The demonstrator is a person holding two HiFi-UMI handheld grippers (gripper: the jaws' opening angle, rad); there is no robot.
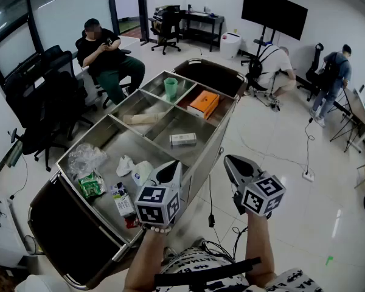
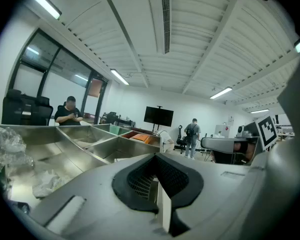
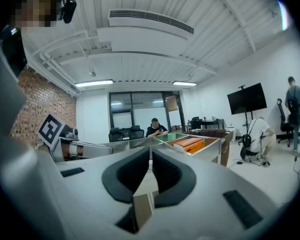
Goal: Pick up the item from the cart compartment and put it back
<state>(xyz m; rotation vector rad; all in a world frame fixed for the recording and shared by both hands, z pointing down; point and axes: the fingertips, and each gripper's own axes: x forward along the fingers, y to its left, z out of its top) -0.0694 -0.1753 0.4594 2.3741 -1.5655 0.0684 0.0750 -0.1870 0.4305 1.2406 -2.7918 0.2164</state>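
Left gripper [image 1: 171, 169]: jaws together, nothing between them, held over the cart's [image 1: 222, 126] near end. Right gripper [image 1: 232, 162]: jaws together, empty, just right of the cart's rim. Items all lie in compartments: white box [image 1: 183, 139] mid-cart, orange box [image 1: 204, 103] and green cup [image 1: 171, 87] far, green packet [image 1: 91, 184] near left.

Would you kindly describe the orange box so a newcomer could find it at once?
Start at the steel cart with divided compartments in mid-room. At its far end, look in the right-hand compartment, beside the one holding the green cup. The orange box lies there, the only bright orange thing in the cart.
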